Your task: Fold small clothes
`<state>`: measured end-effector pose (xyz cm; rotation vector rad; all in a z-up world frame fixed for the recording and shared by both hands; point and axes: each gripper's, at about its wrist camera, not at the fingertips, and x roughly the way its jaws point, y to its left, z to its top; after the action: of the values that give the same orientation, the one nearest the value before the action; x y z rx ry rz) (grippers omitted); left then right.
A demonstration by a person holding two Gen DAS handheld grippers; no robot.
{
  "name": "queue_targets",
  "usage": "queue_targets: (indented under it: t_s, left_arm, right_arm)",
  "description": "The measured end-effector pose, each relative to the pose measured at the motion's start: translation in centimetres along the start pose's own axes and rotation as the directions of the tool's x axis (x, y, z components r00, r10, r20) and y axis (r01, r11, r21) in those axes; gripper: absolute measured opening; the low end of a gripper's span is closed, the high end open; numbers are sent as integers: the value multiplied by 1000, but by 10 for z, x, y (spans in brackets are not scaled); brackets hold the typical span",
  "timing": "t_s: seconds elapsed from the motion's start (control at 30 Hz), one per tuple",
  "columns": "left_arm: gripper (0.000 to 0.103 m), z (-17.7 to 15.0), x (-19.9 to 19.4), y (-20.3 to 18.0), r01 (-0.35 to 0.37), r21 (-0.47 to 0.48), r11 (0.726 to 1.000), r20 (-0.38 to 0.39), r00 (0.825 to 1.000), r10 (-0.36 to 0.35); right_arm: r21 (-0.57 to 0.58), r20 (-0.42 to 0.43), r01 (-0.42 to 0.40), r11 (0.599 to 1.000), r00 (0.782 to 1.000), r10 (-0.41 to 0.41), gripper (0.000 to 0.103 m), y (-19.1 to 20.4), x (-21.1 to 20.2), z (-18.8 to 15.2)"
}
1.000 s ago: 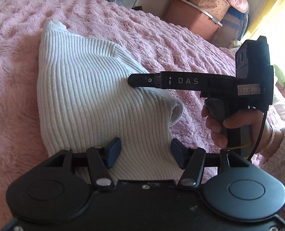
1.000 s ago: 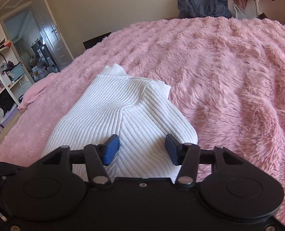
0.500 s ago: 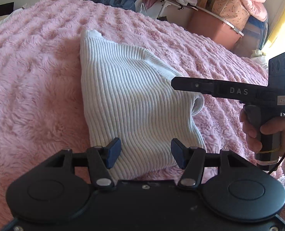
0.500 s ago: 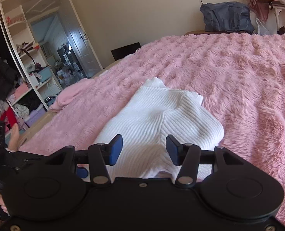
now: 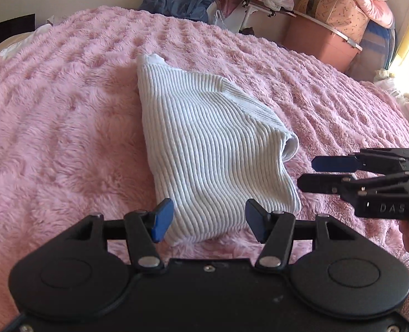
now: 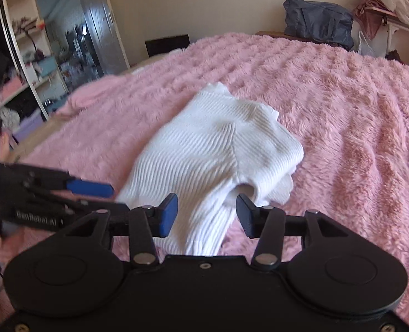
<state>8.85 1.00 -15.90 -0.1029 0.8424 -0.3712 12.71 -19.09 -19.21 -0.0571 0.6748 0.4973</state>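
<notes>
From my left wrist, my left claw (image 5: 209, 220) is spread wide and holds nothing. The folded white ribbed sweater (image 5: 212, 155) lies on the pink fluffy bed cover (image 5: 66, 127), its near end sitting right between my two blue pads, with the rest stretching away toward the far edge of the bed. My right claw (image 5: 307, 173) comes in from the right side, fingers parted with a narrow gap, its tips just beside the sweater's right edge and clear of it.

From my right wrist, the right claw (image 6: 206, 214) is spread and empty. The sweater (image 6: 218, 149) lies ahead on the bed cover (image 6: 343, 116), its near end showing between my pads. My left claw (image 6: 116, 195) reaches in from the left, its fingers parted, tips close by the sweater's left edge.
</notes>
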Motion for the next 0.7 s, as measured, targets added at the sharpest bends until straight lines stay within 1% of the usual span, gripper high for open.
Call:
queue_targets:
  t_s: [0.03, 0.07, 0.13, 0.2, 0.27, 0.33, 0.4, 0.47, 0.6, 0.63, 0.7]
  left_arm:
    - [61, -1, 0, 0, -7, -3, 1000, -6, 1000, 7]
    - [61, -3, 0, 0, -16, -13, 1000, -14, 1000, 16]
    - [60, -7, 1, 2, -17, -42, 999, -26, 1000, 16]
    - [61, -10, 3, 1, -14, -54, 998, -25, 1000, 13]
    - [61, -13, 5, -1, -29, -49, 998, -22, 999, 28]
    - [61, -13, 6, 0, -28, -68, 997, -17, 999, 27]
    - [61, -14, 7, 2, -30, -79, 996, -18, 999, 29]
    - [61, -13, 9, 2, -31, -91, 995, -21, 999, 29]
    - [61, -9, 6, -1, -18, -104, 994, -2, 1000, 18]
    - [61, -8, 7, -2, -21, -102, 995, 0, 1000, 21]
    - [61, -7, 15, -4, -41, -98, 994, -18, 999, 39]
  right_arm:
    - [-3, -24, 12, 1000, 1000, -12, 47, 4, 1, -3]
    - [6, -48, 22, 1000, 999, -22, 37, 7, 3, -6]
    - [44, -79, 30, 999, 997, -27, 22, 10, 9, -11]
    - [74, -79, 40, 996, 996, -34, 22, 11, 13, -16]
    - [79, -77, 54, 995, 996, -48, 22, 13, 16, -18]
    - [83, -71, 77, 994, 995, -71, 22, 15, 18, -19]
    - [101, -74, 64, 993, 996, -56, 22, 14, 20, -19]
    - [108, -84, 63, 992, 995, -54, 11, 13, 22, -20]
    - [113, -62, 79, 990, 995, -73, 9, 12, 11, -15]
    - [119, -56, 94, 988, 995, -88, 9, 9, 9, -13]
    - [143, -72, 99, 985, 993, -90, 8, 0, 14, -15]
